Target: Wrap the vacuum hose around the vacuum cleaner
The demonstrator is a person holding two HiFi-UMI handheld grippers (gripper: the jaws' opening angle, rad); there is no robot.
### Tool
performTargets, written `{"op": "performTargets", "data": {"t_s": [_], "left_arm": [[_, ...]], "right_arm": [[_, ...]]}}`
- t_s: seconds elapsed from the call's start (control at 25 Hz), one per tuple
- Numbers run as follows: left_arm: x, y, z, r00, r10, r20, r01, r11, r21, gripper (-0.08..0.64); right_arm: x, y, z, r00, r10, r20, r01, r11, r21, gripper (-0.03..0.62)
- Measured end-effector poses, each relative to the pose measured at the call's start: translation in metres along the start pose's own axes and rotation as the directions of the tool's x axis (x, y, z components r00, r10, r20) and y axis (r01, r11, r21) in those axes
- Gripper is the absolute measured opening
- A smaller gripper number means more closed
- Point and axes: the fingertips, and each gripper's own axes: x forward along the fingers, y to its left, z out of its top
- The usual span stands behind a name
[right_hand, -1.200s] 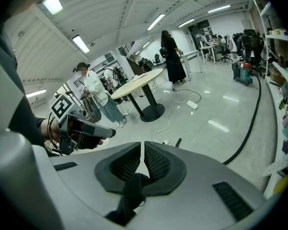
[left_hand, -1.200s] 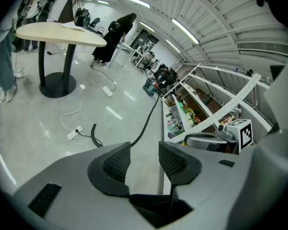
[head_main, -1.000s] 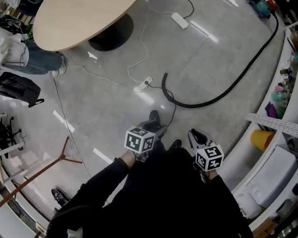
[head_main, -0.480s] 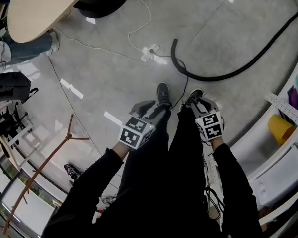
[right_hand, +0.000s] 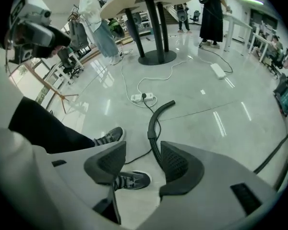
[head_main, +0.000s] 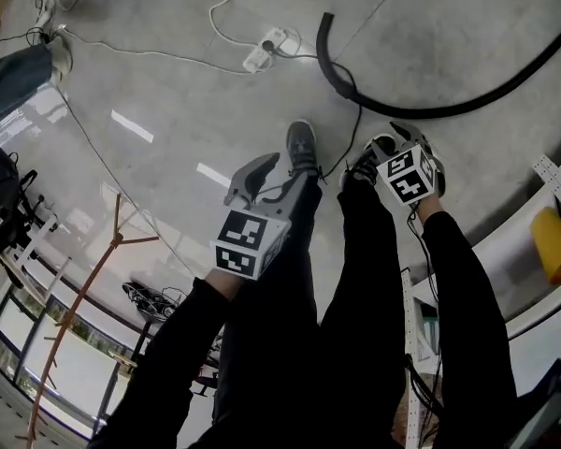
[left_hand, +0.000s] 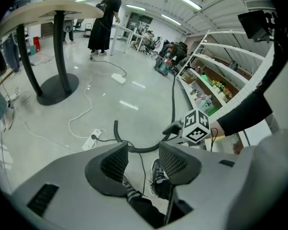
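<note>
A: The vacuum hose (head_main: 439, 114) is lying loose on the floor (head_main: 168, 101). It's black and ribbed, and it's sweeping in one long arc just ahead of the person's feet.
B: And its open end is pointing toward a white power strip (head_main: 266, 45), near it but not touching.
A: The right gripper (right_hand: 143, 163) is pointing steeply down. Its jaws have just been opening and are standing moderately apart, gripping nothing.
B: Right, only a dark shoe (right_hand: 132, 180) and bare floor are showing through that gap, with the hose running behind the right pad.
A: The pads are looking dark and mesh-textured, set in smooth grey plastic.
B: The left gripper (left_hand: 144, 159) is showing just a narrow gap, and it's empty as well.
A: The floor is gleaming, smooth polished grey, and a thin black cable (head_main: 360, 120) is snaking from the strip across the hose.
</note>
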Motion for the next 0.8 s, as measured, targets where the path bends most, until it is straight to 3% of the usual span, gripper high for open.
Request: {"op": "performTargets", "data": {"t_s": [0.2,0.48,0.6,0.72,0.8], "left_arm": [[0.059,0.034,-0.015,1.0,0.021,0.013,-0.02,0.999,-0.027,0.198],[0.107,0.11,-0.032,0.995,0.089,0.049,-0.09,0.996,0.011,0.198],[0.122,0.135,-0.044,0.993,0.11,0.05,-0.108,0.993,-0.054,0.198],[0.132,0.149,-0.041,0.992,0.092,0.086,-0.08,0.987,-0.139,0.198],[0.137,0.156,-0.036,0.99,0.082,0.116,-0.063,0.985,-0.159,0.197]], "right_arm": [[0.097,-0.017,-0.026,0.998,0.037,-0.057,-0.042,0.996,-0.08,0.227],[0.214,-0.045,-0.059,0.989,0.045,-0.142,-0.066,0.987,-0.144,0.227],[0.251,-0.045,-0.074,0.984,0.062,-0.168,-0.087,0.985,-0.151,0.227],[0.285,-0.046,-0.084,0.977,0.079,-0.196,-0.118,0.974,-0.195,0.227],[0.304,-0.047,-0.089,0.969,0.101,-0.227,-0.157,0.957,-0.243,0.227]]}}
